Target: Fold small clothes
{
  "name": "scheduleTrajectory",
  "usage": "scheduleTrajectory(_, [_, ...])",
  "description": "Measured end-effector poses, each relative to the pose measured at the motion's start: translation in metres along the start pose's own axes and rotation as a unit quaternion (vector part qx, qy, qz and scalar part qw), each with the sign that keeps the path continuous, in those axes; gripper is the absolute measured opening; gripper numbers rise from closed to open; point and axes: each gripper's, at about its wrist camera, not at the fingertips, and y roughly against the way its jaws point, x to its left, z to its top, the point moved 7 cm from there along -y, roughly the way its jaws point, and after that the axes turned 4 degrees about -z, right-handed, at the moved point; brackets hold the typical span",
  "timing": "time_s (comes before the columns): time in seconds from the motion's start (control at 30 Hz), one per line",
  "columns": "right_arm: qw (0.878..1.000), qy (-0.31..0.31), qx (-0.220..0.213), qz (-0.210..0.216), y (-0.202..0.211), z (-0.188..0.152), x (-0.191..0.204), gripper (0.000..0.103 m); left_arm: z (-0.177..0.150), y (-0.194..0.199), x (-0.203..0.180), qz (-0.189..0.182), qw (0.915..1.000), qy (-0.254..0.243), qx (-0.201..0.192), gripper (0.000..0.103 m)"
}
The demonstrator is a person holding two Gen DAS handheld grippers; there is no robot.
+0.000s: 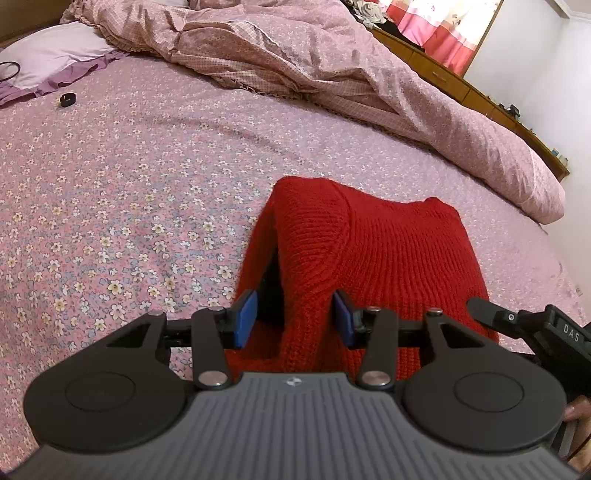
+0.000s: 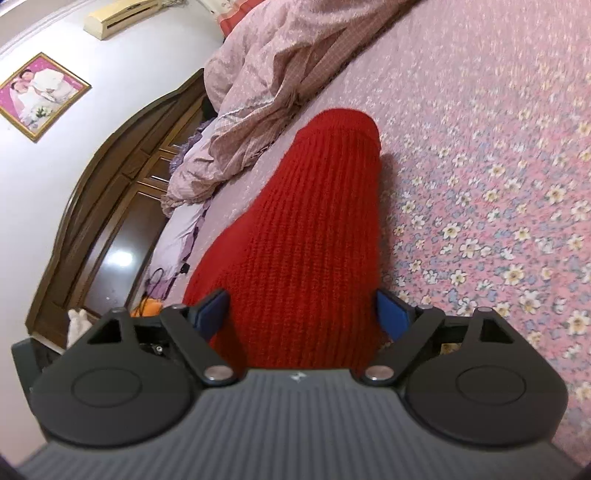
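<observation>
- Red knit sweater [image 1: 369, 258] lies folded on the floral bed [image 1: 110, 203], centre-right of frame.
- Your left gripper [image 1: 295, 317] is part open, straddling its near edge, pads clear.
- Your right gripper [image 2: 303, 314] gapes wide around the knit, gripping nothing.

Both tools tilt downward, left tool [image 1: 294, 319] half-spread, right tool [image 2: 302, 313] gaping wider (pads free).

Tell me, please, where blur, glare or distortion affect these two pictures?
Left wrist view: sharp throughout, fisheye bends the bed; the window is blown out. Right wrist view: the floral sheet is smeared at far right, a glare spot sits on the headboard, and the sweater stays crisp.
</observation>
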Motion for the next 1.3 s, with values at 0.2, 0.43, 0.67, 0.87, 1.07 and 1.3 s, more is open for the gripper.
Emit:
scheduleTrajectory(0.2, [1.0,-0.002,-0.013,0.02,0.012,0.006,0.011,0.053,0.0,0.0,-0.002,0.007,0.9999,-0.006,-0.007,0.051])
scheduleTrajectory(0.43, [0.995,0.002,-0.067,0.069,0.05,0.03,0.041,0.033,-0.003,-0.004,-0.021,-0.014,0.9999,0.002,-0.008,0.05])
scheduleTrajectory(0.67, [0.993,0.031,-0.102,0.057,0.098,0.056,0.029,0.004,-0.01,-0.015,-0.05,-0.036,0.9992,-0.019,-0.003,0.051])
scheduleTrajectory(0.87, [0.996,0.058,-0.071,-0.009,0.092,0.059,0.008,0.03,-0.012,-0.013,-0.056,-0.018,0.9991,-0.039,0.001,0.051])
scheduleTrajectory(1.07, [0.997,0.035,-0.06,-0.031,0.084,0.047,-0.021,0.089,-0.013,-0.007,-0.051,-0.01,0.9994,-0.032,0.005,0.051])
scheduleTrajectory(1.3, [1.0,-0.002,0.016,-0.015,0.057,0.028,-0.04,0.089,-0.013,-0.007,-0.053,0.0,0.999,-0.045,0.005,0.051])
